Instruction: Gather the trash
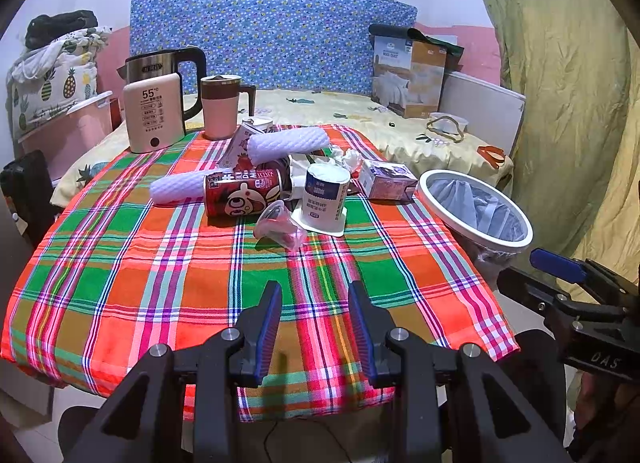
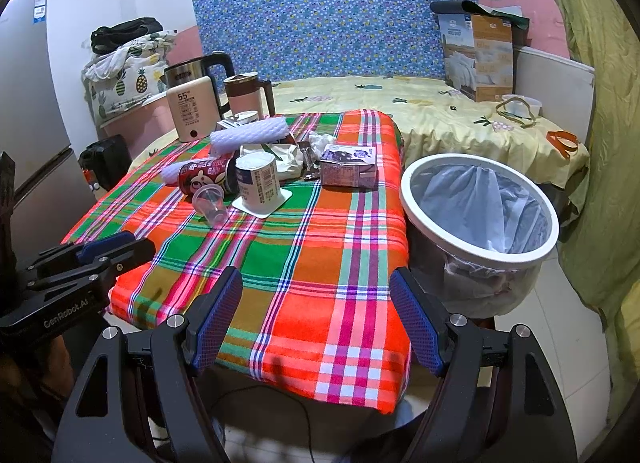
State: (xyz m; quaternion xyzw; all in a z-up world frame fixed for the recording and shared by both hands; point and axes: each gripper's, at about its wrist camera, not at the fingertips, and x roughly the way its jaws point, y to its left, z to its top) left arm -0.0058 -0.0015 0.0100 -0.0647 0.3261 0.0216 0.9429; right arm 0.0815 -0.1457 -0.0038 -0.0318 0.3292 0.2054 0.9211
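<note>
1. Trash is piled mid-tabletop (image 1: 120, 283): a red can (image 1: 244, 193), a yogurt cup (image 1: 324, 199), a clear cup (image 1: 278, 223) and a carton (image 1: 386, 181).
2. A lined bin (image 2: 478, 207) is seen just beside the tabletop's right edge.
3. The left gripper (image 1: 314, 327) and right gripper (image 2: 316, 319) are held over the near edge, fingers apart, nothing between them.

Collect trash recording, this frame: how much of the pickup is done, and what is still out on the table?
Done: nothing visible; the lined trash bin looks empty. In hand: nothing. The left hand-held gripper and right hand-held gripper both hover open over the plaid tablecloth. Left: the whole pile, including the red can, yogurt cup, clear plastic cup, purple carton, foam sleeves and crumpled tissue.
</note>
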